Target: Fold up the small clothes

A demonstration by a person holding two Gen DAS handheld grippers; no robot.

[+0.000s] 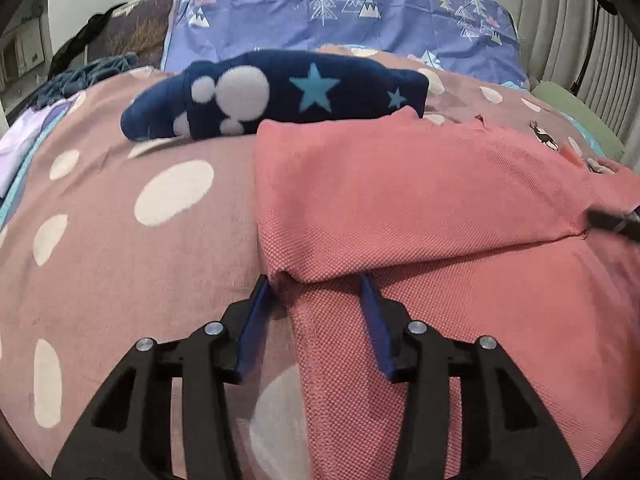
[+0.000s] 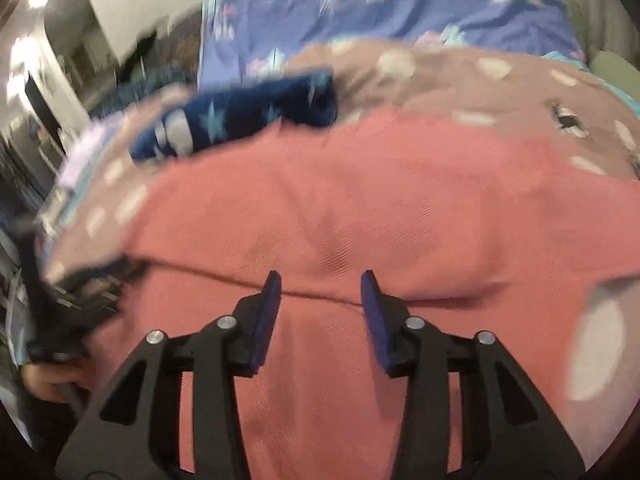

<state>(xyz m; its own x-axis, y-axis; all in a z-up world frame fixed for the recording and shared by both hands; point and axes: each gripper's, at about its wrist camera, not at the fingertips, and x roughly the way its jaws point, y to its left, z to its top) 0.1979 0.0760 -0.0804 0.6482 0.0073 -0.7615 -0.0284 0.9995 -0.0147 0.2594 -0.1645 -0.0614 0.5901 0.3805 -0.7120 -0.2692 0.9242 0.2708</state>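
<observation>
Left wrist view: left gripper (image 1: 316,284) has its jaws spread w/ nothing pinched, tips at the near folded edge of the coral-pink woven knit garment (image 1: 420,200), which lies folded over on the dusty-pink bedcover w/ white dots (image 1: 120,248), just in front of a rolled navy fleece piece w/ white circles & blue stars (image 1: 280,96). Right wrist view (blurred): right gripper (image 2: 322,282) also has jaws spread, empty, over the garment's fold line; a hand (image 2: 48,380) on the other gripper shows at far left.
</observation>
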